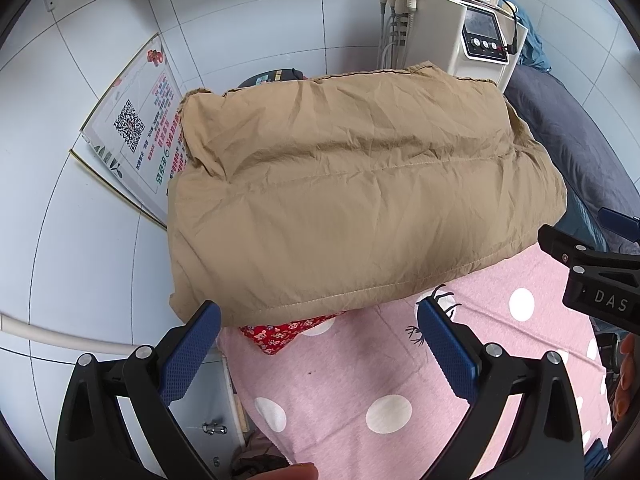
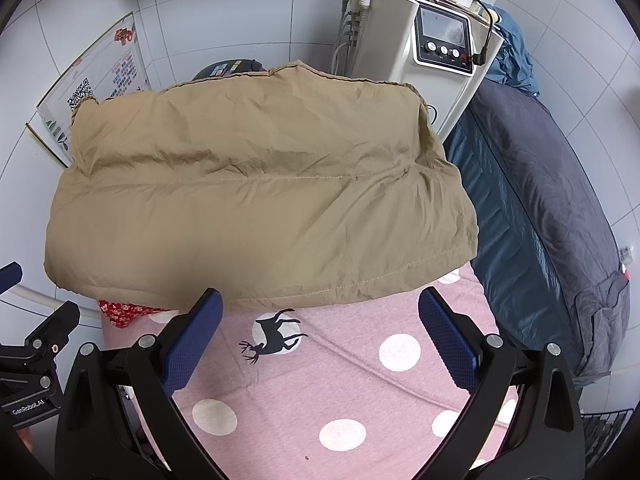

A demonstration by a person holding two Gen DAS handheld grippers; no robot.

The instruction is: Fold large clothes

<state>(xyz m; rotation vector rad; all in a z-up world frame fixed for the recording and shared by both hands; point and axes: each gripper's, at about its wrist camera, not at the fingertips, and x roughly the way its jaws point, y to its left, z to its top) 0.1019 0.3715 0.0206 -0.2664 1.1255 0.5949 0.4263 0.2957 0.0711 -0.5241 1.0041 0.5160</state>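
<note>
Blue textured pads (image 1: 188, 356) of the left gripper (image 1: 320, 354) stand wide apart and hold nothing; the right gripper (image 2: 320, 350) is likewise spread and empty. Both hover just off the near edge of the task's thing, a puffy tan quilted jacket (image 2: 256, 200) folded into a thick rectangular bundle. The bundle lies across the far end of a bed covered by a pink sheet with white dots and a black deer print (image 2: 352, 384), overhanging the sheet's left edge.

The folding appears largely done; the step in hand is judged to be a final fold or a squaring-up. To do it well, each gripper should take the near hem at a corner, left and right, and bite through all layers, since padded fabric tends to spring back. Both hems should lift together, travel toward the far edge and be laid down level, then pressed to expel air. The overhang at the left edge could let the bundle slide off.

A red patterned cloth (image 1: 288, 330) pokes out from under the bundle's near-left corner. To the right lies a dark grey and teal mattress (image 2: 552, 200). Beyond the far edge stands a white machine with screen and knobs (image 2: 440, 40); a printed poster with a QR code (image 1: 136, 120) leans on the tiled wall.

No containers are visible.
</note>
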